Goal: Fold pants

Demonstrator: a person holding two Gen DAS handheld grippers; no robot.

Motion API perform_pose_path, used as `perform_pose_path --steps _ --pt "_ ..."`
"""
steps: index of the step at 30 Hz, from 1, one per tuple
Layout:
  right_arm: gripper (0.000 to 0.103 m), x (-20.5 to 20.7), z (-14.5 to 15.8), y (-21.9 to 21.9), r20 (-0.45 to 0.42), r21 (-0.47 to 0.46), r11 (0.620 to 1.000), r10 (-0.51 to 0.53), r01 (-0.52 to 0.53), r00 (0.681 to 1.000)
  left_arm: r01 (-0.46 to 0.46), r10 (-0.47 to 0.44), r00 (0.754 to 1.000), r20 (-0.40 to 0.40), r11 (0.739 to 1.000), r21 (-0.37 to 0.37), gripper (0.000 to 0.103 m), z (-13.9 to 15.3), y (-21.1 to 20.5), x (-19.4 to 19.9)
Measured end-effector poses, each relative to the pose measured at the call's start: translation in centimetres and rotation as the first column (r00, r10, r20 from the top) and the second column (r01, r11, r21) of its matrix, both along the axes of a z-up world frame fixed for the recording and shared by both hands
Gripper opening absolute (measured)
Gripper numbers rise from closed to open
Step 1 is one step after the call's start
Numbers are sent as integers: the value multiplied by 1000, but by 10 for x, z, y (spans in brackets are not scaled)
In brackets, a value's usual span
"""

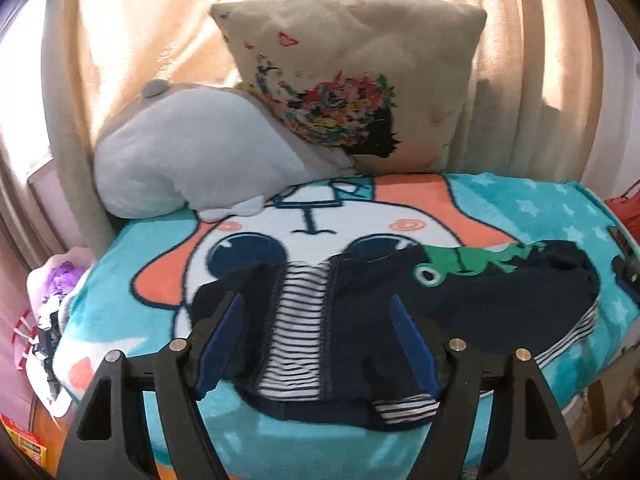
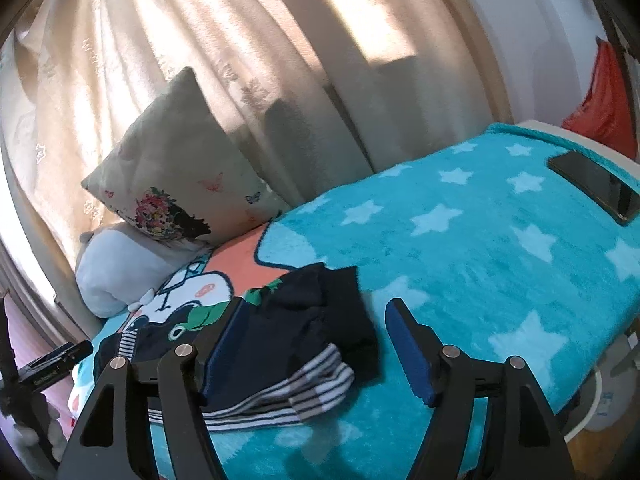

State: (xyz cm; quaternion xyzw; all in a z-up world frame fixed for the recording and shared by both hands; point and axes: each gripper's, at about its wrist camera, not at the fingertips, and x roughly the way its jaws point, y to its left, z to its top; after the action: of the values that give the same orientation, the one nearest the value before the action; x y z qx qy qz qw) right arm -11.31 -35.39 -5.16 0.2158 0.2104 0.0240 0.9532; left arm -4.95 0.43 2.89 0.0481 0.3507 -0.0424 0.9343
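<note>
Navy pants [image 1: 360, 304], striped lining, green frog print: folded on turquoise star blanket [image 2: 480, 248]. Left gripper [image 1: 316, 340] and right gripper [image 2: 316, 344]: jaws wide, empty, above the pants

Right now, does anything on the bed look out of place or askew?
The pants lie bunched rather than flat: the striped lining shows and a striped cuff is flipped out. A dark phone sits at the far corner of the blanket, near the edge. Both grippers are open and hold nothing.
</note>
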Motion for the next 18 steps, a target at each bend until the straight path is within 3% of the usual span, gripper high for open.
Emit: perform_pose_path --steps 2,4,6,9,10,11,18 --pt "76 -2 -2 -5 4 21 1000 -2 2 1000 59 -60 998 -29 997 -48 79 7 -6 11" --pt "77 -4 -6 -9 10 31 1000 -5 4 1000 165 -177 980 -87 978 -129 79 16 -15 34" --pt "78 -3 -11 -10 -2 29 1000 -1 1 1000 257 -285 949 -137 948 -188 79 17 -45 55" --pt "78 -1 -18 -10 -14 35 999 18 -17 1000 373 -410 893 -186 905 -205 79 12 -99 78" --pt "78 0 -20 -9 -21 31 999 19 -18 1000 394 -432 881 -195 896 -202 79 9 -114 83" --pt "78 2 -22 -9 -28 26 999 19 -18 999 413 -449 881 -152 885 -216 79 6 -131 88" --pt "78 13 -42 -4 -86 30 998 56 -54 995 575 -618 738 -273 786 -227 79 -19 -247 116"
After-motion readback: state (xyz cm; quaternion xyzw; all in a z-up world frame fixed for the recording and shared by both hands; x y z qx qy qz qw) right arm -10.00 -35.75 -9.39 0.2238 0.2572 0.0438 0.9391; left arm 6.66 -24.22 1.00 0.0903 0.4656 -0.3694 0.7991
